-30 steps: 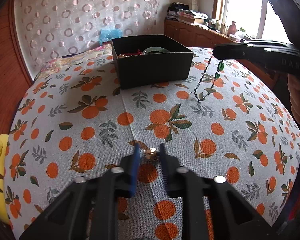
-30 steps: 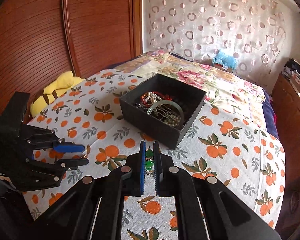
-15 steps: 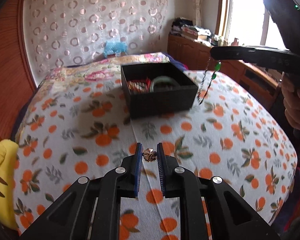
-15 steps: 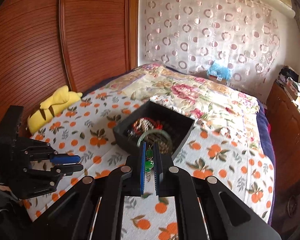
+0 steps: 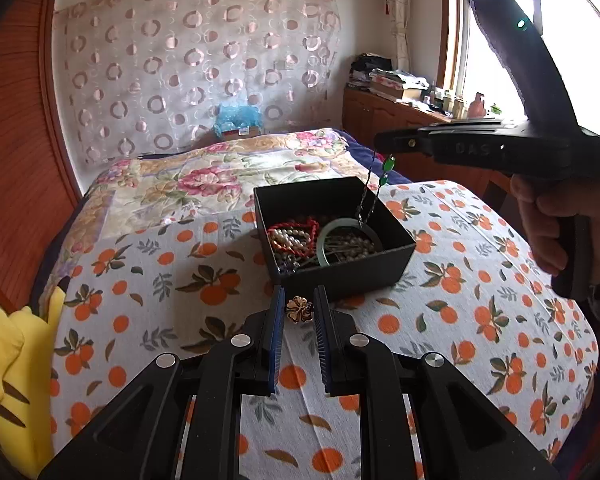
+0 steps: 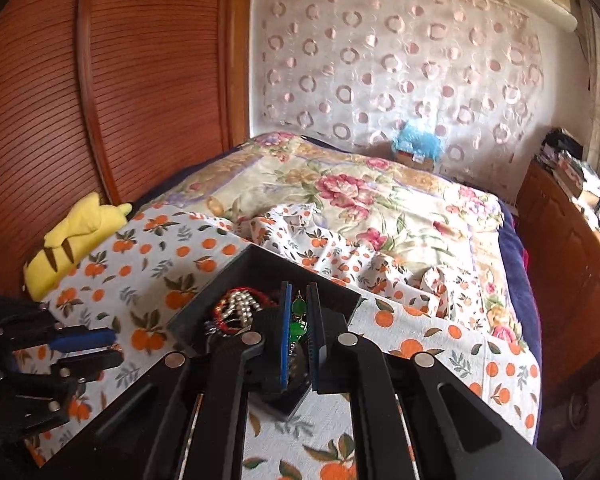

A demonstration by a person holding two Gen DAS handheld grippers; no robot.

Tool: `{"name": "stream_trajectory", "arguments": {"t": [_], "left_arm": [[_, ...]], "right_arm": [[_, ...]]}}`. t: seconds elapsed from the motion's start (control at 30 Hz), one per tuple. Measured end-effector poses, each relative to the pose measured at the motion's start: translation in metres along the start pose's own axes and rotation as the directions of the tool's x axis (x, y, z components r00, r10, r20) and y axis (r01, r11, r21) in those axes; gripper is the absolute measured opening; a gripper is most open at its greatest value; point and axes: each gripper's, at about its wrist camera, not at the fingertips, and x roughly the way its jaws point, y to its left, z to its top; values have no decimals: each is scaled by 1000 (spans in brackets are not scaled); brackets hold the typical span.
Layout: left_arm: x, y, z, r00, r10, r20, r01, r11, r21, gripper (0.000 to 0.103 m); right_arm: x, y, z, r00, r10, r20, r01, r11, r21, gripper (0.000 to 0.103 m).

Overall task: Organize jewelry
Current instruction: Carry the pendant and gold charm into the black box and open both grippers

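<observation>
Left gripper point(image 5: 298, 312) clenched on a small gold flower-shaped jewelry piece point(image 5: 299, 310), pinched between the blue pads at the fingertips, raised above the orange-print bedspread point(image 5: 480, 312), just near of the black box point(image 5: 340, 278)

Right gripper point(image 6: 299, 320) clamped on a chain necklace with green beads point(image 6: 298, 330); in the left wrist view, necklace point(image 5: 374, 190) hanging from the gripper tip point(image 5: 384, 142), lower end dangling over the open box at its far right side, whether touching the contents cannot tell

Box on the bed, holding pearl strand point(image 5: 290, 238), red cord point(image 5: 300, 226), pale green bangle point(image 5: 348, 240)

Person's hand point(image 5: 556, 228) wrapped on the right gripper handle

Yellow plush toy point(image 5: 12, 372) at the left edge of the bed
</observation>
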Motion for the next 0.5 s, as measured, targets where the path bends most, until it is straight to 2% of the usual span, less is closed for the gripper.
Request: {"name": "stream_trajectory", "arguments": {"t": [0.13,0.2,0.5], "left_arm": [[6,3,5,1000,12,-3,-12,1000,2,14],[8,4,8,1000,16,-3,-16,1000,2,14],[21,4,19,1000,28,-8,-28,1000,-2,14]], "right_arm": [[14,-8,0,1000,3,-3,-3,999,53,10],[19,-10,-2,999,36,-14,-35,997,74,10],[20,-8,-10,999,45,-23,-44,996,72,10]]}}
